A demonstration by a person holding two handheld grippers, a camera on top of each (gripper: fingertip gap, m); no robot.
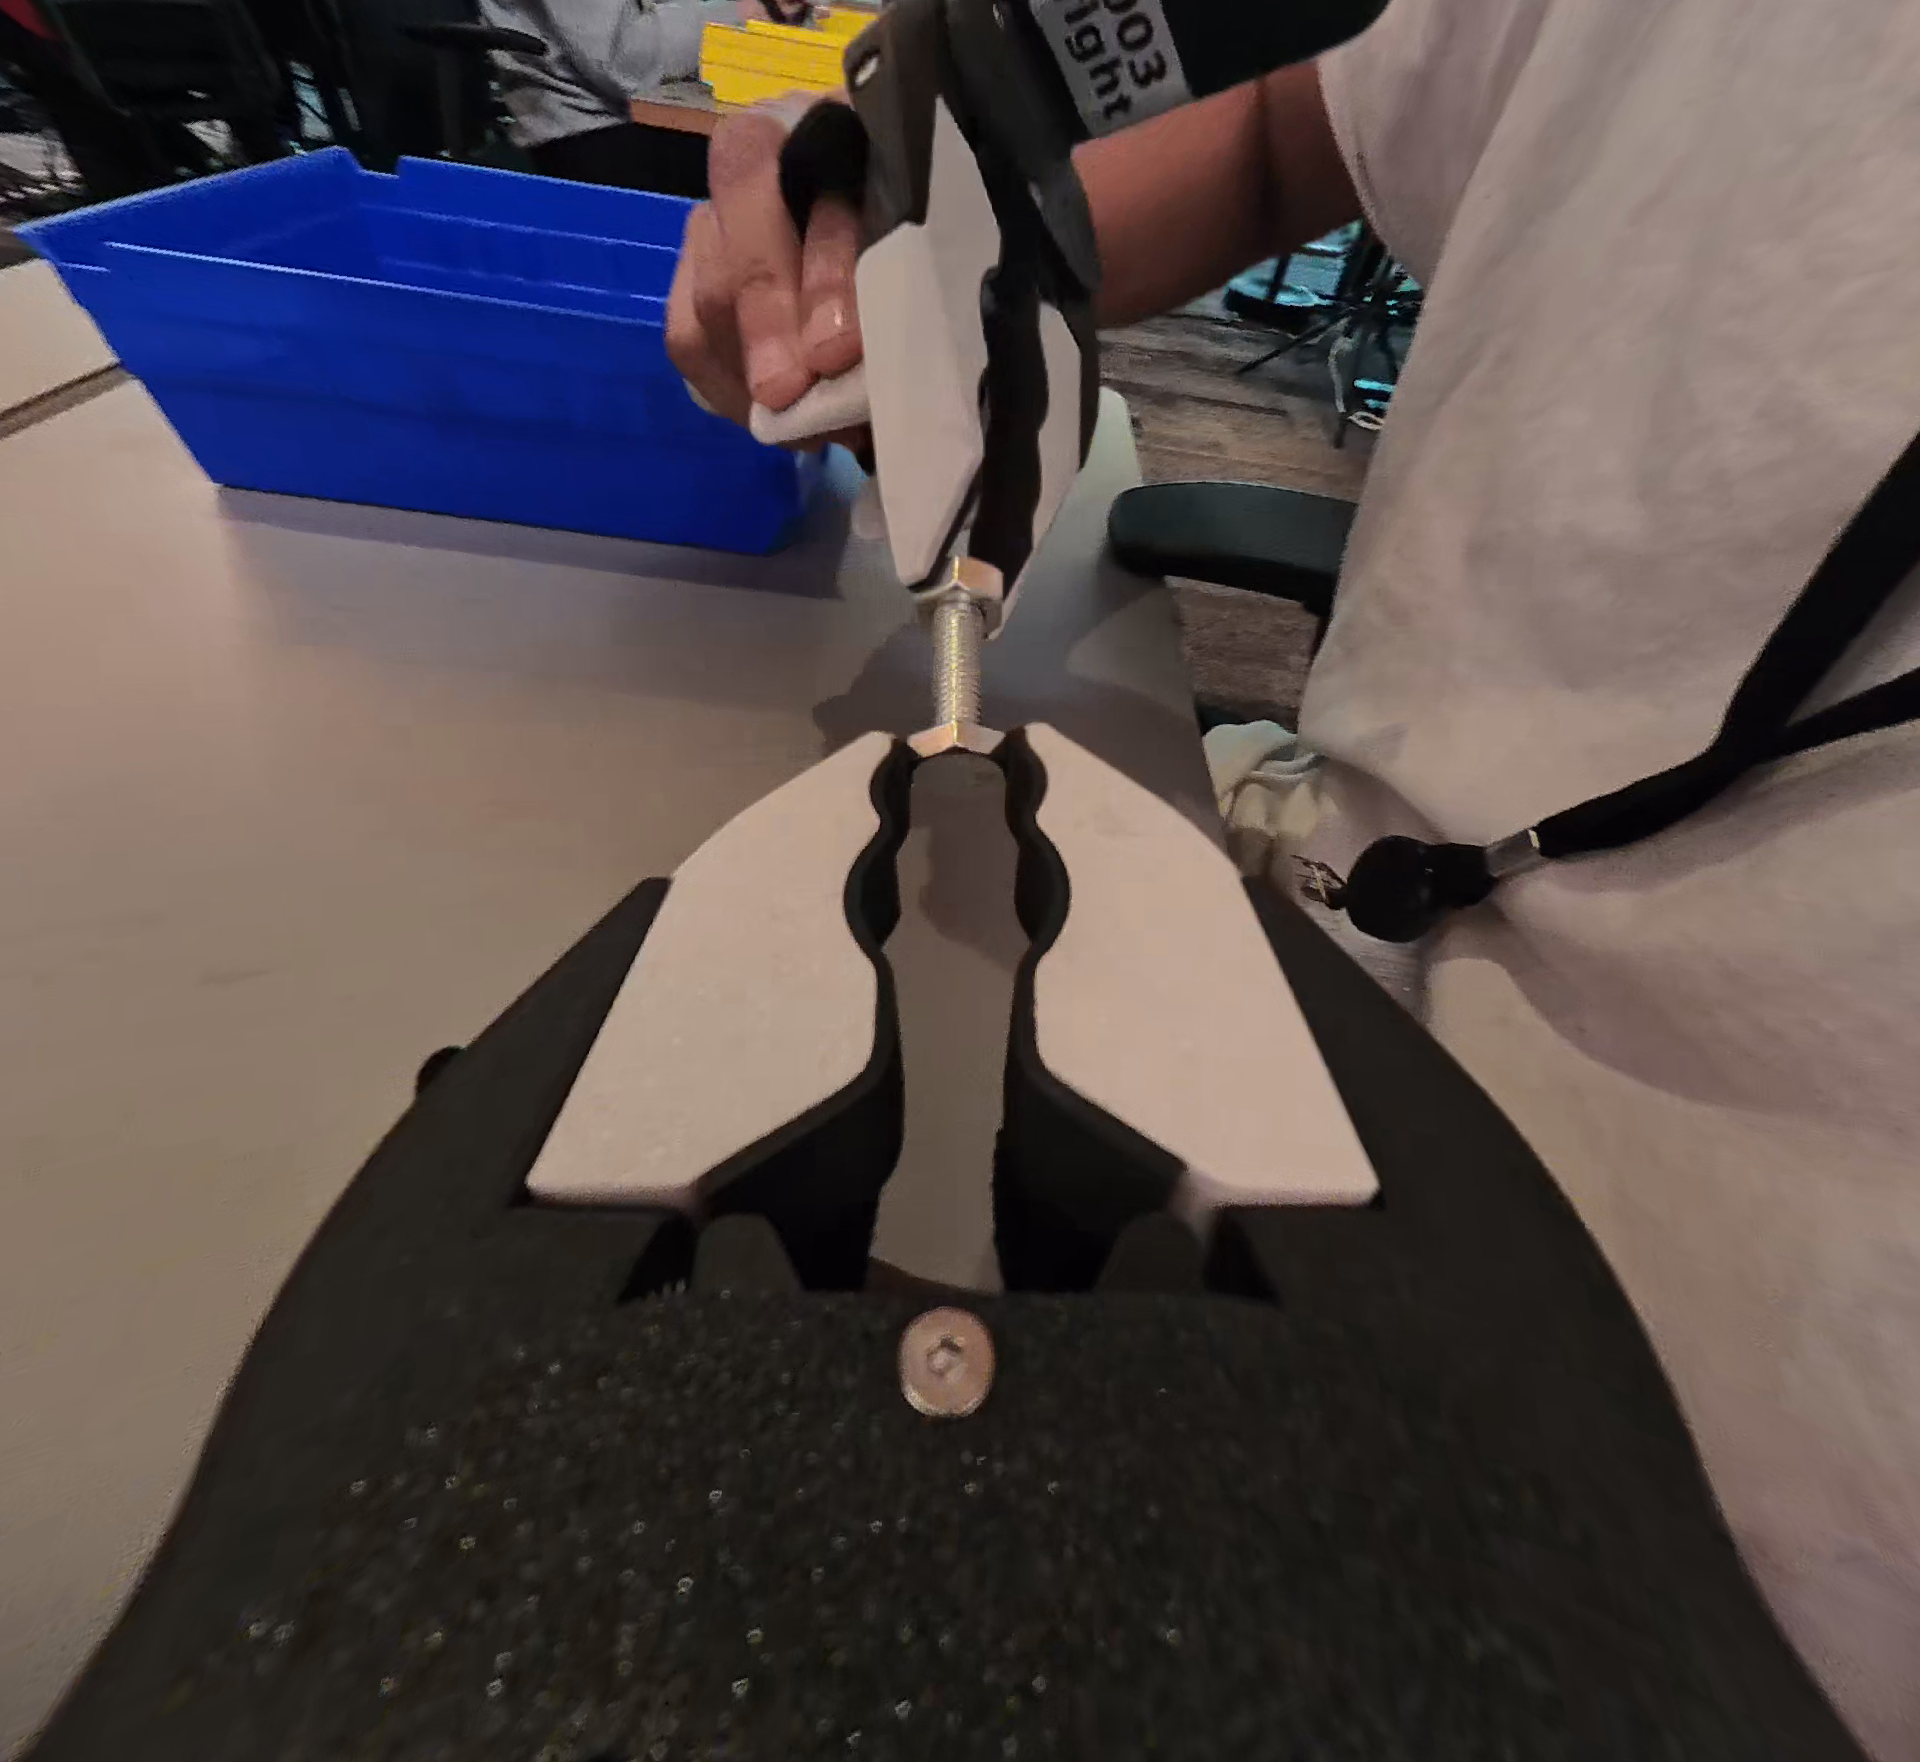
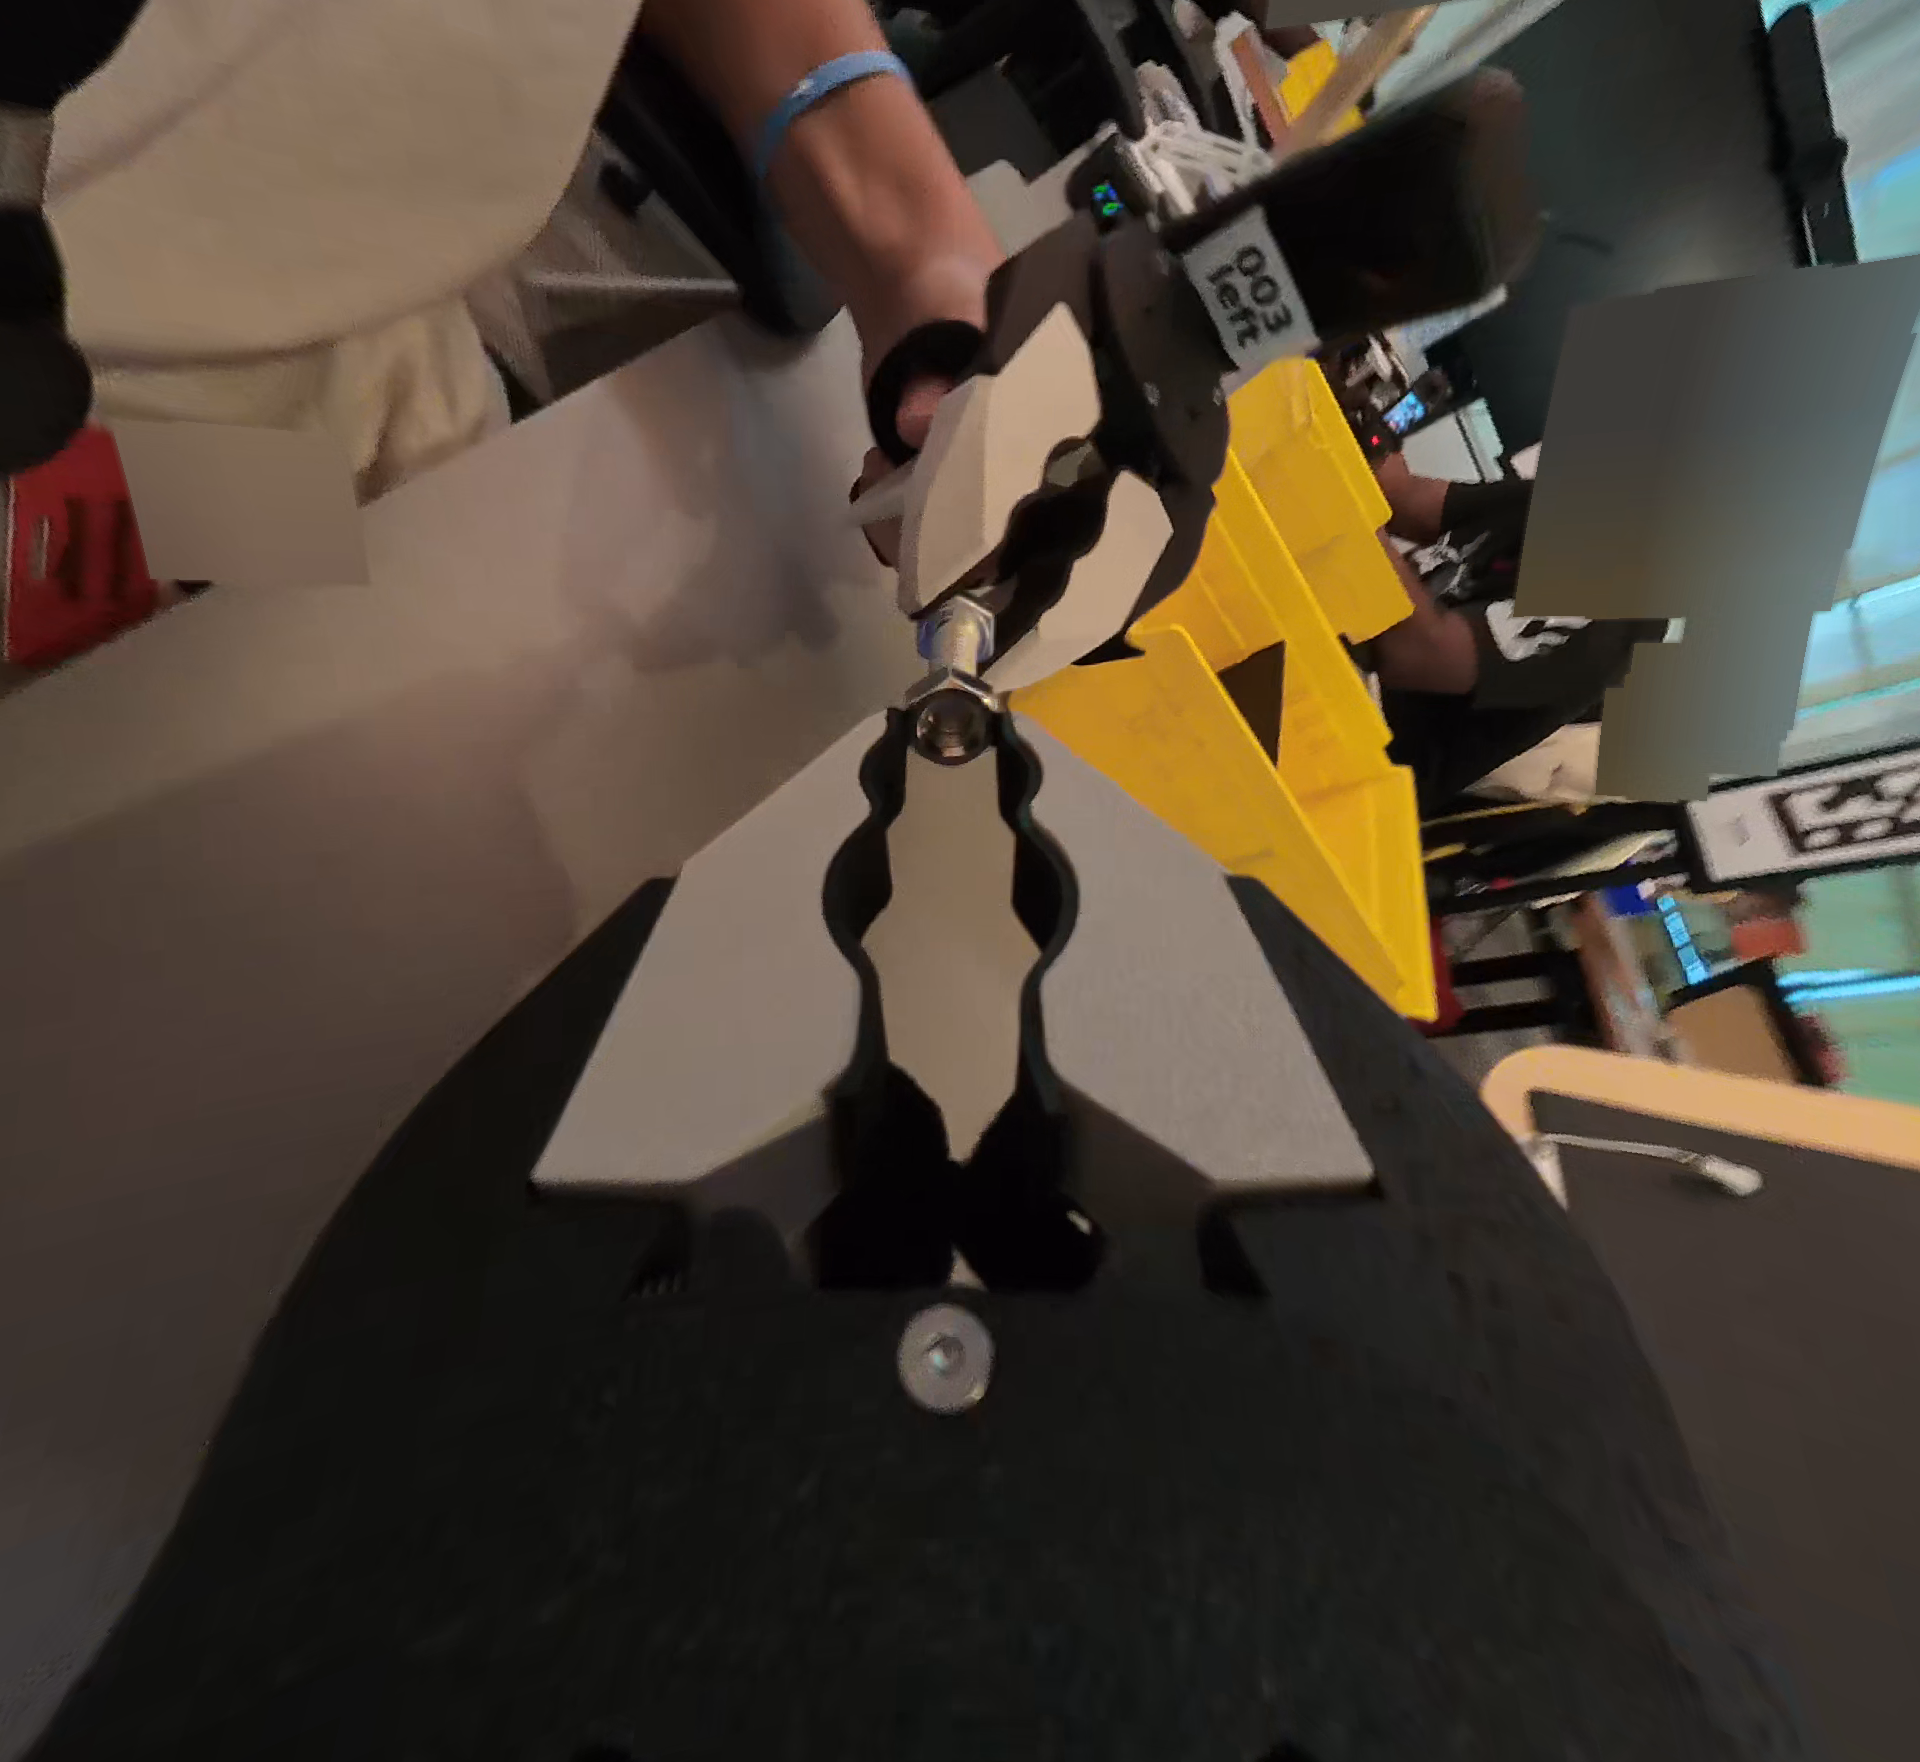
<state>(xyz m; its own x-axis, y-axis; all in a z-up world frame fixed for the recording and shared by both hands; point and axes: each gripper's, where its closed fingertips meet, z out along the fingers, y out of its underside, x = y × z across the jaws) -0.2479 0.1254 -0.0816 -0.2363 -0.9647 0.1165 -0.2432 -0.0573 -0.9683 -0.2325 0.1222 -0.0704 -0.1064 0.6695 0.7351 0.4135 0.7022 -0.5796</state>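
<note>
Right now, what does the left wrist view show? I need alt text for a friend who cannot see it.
Two pairs of tongs share one silver threaded bolt above a pale grey table: the left tongs grip its hexagonal head, and the right tongs, held in a hand, grip a silver hexagonal nut at its far end. A blue plastic bin stands behind on the left.

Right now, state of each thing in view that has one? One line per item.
Left tool: shut on the bolt's hex head.
Right tool: shut on the hex nut.
Bolt: held above the table, spanning both tools.
Hex nut: threaded on the bolt's far end.
Blue bin: upright on the table, contents hidden.
Yellow bin: on the table beyond the tools.
</note>
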